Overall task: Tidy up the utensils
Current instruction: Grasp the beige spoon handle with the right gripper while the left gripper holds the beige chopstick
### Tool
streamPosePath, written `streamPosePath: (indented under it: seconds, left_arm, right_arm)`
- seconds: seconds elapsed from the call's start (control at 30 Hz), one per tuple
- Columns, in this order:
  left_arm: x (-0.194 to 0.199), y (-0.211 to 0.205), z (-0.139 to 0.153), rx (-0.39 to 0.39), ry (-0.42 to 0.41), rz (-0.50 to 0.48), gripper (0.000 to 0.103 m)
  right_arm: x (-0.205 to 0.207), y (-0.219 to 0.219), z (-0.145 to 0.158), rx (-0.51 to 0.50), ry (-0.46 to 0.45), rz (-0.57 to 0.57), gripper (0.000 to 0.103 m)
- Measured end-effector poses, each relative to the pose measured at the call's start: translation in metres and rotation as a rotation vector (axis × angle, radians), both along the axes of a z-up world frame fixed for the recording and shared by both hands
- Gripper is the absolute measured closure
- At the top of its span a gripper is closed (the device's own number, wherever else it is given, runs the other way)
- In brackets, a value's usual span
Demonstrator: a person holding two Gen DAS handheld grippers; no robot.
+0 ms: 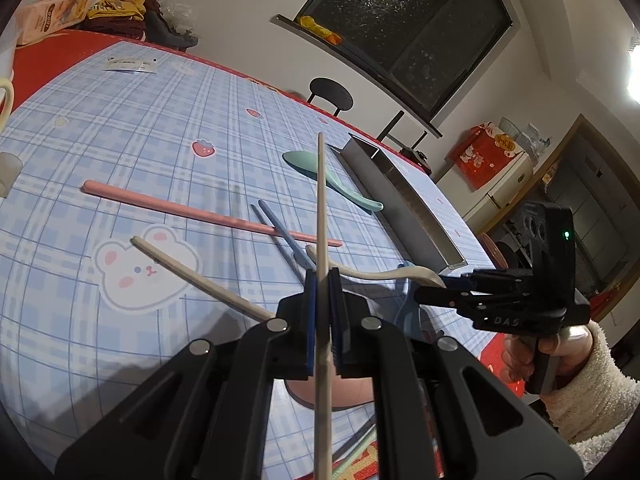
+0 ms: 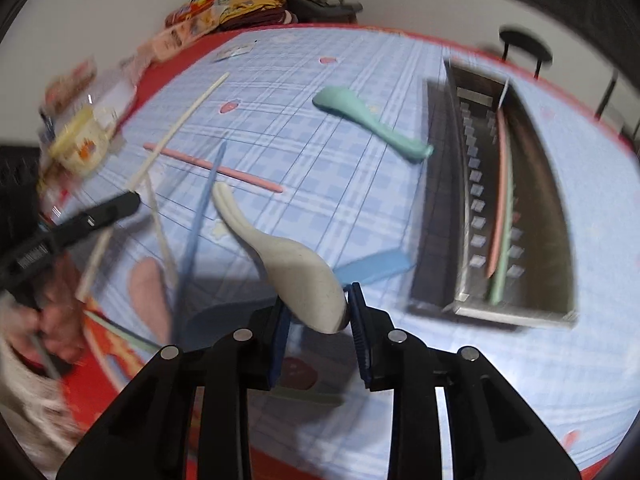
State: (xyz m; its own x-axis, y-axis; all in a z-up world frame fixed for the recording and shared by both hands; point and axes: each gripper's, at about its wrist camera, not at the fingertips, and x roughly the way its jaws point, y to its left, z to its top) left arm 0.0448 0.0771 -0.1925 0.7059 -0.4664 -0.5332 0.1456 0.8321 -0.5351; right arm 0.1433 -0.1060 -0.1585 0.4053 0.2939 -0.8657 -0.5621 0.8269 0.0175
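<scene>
My left gripper [image 1: 322, 280] is shut on a cream chopstick [image 1: 321, 216] that stands up between its pads above the table. My right gripper [image 2: 318, 312] is shut on the bowl of a cream spoon [image 2: 288, 256], held above the cloth; it also shows in the left wrist view [image 1: 444, 280]. A second cream chopstick [image 1: 200, 276], a pink chopstick [image 1: 208, 216], blue chopsticks [image 1: 280, 232] and a green spoon [image 1: 332, 180] lie on the cloth. The metal tray [image 2: 440, 200] holds a pink chopstick [image 2: 500, 184] and a green chopstick [image 2: 506, 240].
A blue spoon [image 2: 372, 268] lies beside the tray's near end. A pink spoon [image 2: 148, 292] lies near the table's front edge. Snack bags and a box [image 1: 60, 12] sit at the far corner. A cup [image 2: 80, 148] stands at the left. A chair [image 1: 330, 94] stands beyond the table.
</scene>
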Motion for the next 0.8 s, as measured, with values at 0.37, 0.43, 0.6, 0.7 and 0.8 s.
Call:
streamPosePath:
  seconds: [0.37, 0.43, 0.6, 0.7, 0.8]
  left_arm:
    - [0.001, 0.002, 0.000, -0.002, 0.001, -0.001, 0.093]
    - [0.000, 0.002, 0.000, -0.003, 0.001, -0.001, 0.093]
    - [0.001, 0.002, 0.000, -0.001, 0.001, -0.001, 0.093]
    - [0.001, 0.002, -0.001, -0.002, 0.001, 0.000, 0.093]
    - [0.001, 0.003, -0.001, -0.007, 0.004, 0.004, 0.093]
  right_arm:
    - [-0.013, 0.038, -0.003, -0.245, -0.196, 0.157, 0.067]
    - [-0.015, 0.044, -0.003, -0.273, -0.218, 0.177, 0.069]
    - [-0.015, 0.055, -0.006, -0.334, -0.261, 0.211, 0.069]
    - [-0.009, 0.058, -0.006, -0.334, -0.251, 0.217, 0.072]
    - [0.002, 0.058, -0.004, -0.301, -0.200, 0.205, 0.093]
